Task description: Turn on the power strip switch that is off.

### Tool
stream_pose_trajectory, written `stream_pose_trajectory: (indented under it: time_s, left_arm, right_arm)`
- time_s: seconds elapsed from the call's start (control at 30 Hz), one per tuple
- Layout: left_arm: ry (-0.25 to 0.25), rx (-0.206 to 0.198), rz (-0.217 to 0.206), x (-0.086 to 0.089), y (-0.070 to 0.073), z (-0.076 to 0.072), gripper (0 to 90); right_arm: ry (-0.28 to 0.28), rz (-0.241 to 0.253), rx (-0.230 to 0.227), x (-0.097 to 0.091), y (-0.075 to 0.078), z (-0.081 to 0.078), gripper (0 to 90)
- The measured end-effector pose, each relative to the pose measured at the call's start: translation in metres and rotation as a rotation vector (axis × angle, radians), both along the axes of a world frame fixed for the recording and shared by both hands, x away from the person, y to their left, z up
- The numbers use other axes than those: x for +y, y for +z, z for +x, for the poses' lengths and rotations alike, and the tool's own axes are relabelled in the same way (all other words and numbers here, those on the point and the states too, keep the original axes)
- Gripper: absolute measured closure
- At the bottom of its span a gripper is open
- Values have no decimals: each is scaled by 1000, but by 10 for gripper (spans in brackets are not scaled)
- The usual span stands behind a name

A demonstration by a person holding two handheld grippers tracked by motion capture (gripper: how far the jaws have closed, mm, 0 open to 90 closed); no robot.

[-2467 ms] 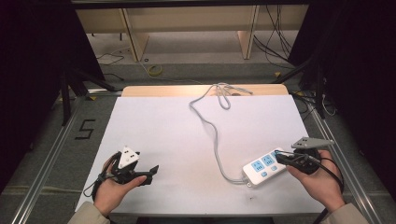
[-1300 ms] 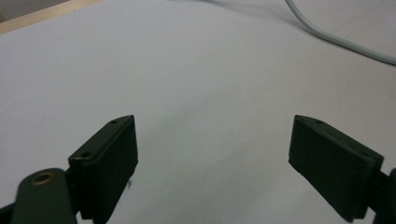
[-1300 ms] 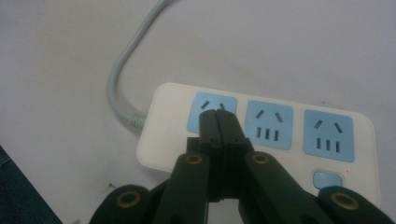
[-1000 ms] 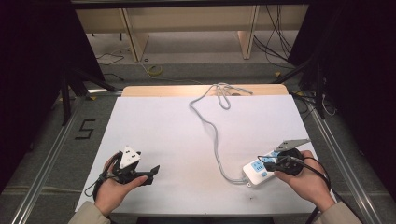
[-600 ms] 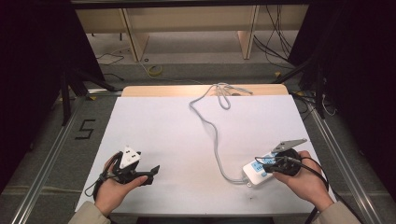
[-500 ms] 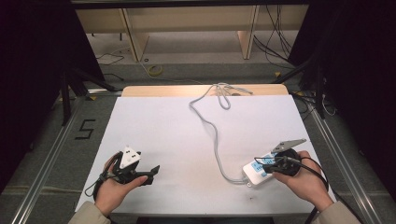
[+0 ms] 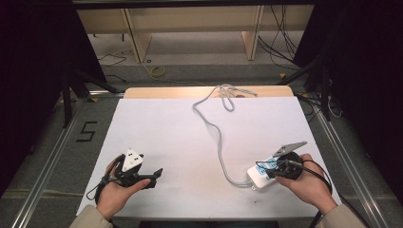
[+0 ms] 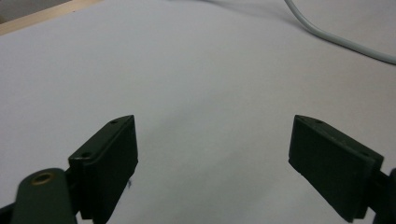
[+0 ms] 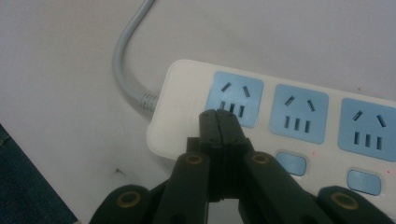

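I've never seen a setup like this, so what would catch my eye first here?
Probably the white power strip with blue sockets at the table's near right corner, where the right gripper presses its shut jaws over the end socket. Its grey cable snakes across the white table to the far edge. At near left, the left gripper rests with jaws wide open.

A big black number 5 (image 7: pixel 86 131) is marked on the grey floor (image 7: pixel 57 156), just left of the table (image 7: pixel 199 92). No other words or numbers can be read.
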State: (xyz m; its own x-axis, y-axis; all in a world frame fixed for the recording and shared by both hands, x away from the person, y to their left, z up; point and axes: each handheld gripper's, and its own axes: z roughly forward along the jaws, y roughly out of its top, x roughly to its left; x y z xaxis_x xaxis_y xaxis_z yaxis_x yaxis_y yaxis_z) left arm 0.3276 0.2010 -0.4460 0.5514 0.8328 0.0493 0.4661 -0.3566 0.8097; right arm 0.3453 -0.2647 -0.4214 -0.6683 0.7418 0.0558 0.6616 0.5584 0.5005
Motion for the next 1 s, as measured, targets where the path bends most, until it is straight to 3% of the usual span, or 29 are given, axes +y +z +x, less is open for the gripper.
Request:
stream_pose_trajectory:
  time_s: [1.0]
  left_arm:
    - [-1,-2,2,0,0,0,152]
  right_arm:
    - [13,-85,23,7,-6,4,900]
